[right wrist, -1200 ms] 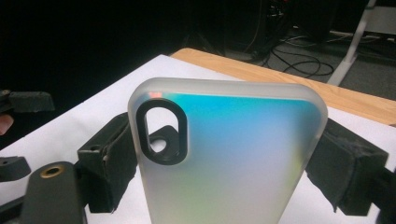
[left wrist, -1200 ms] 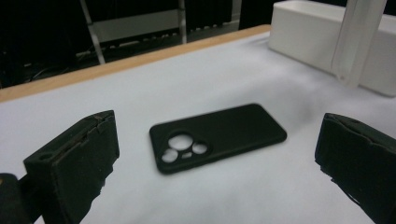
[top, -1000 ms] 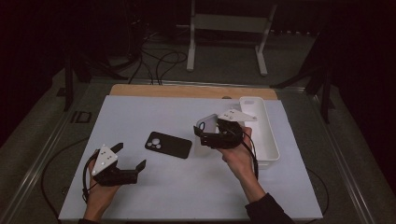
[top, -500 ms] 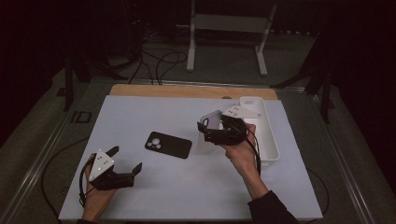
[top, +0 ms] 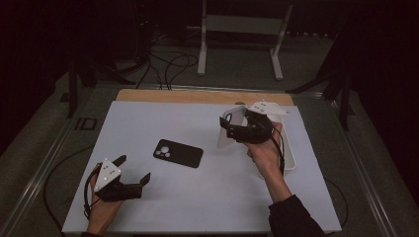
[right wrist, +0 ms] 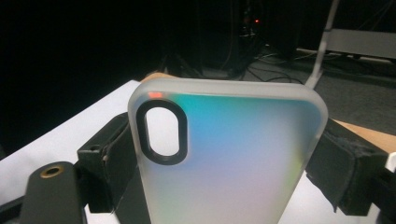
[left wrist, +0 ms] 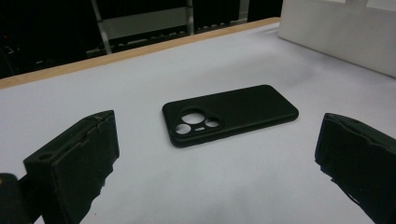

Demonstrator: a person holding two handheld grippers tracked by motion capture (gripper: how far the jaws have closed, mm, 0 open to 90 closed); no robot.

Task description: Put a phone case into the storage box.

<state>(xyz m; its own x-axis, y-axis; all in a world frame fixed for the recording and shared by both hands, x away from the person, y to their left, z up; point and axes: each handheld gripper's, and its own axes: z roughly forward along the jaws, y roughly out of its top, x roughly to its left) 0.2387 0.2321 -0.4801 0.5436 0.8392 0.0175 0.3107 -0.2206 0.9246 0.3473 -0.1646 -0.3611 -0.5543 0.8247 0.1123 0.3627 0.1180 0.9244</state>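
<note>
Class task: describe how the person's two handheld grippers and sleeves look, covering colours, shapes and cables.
Both the left gripper and the right gripper are black, each with two chunky jaws faced in worn black padding, a pale three-cornered plate dotted with small marks on top, and a trailing black cable. The right arm wears a dark sleeve.

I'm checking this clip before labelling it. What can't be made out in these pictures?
- Lower half of the clear case: cut off by the bottom edge in the right gripper view.
- Inside of the white tray: in the high view the right gripper and hand cover it.
- Black case underside: it lies flat on the table.
</note>
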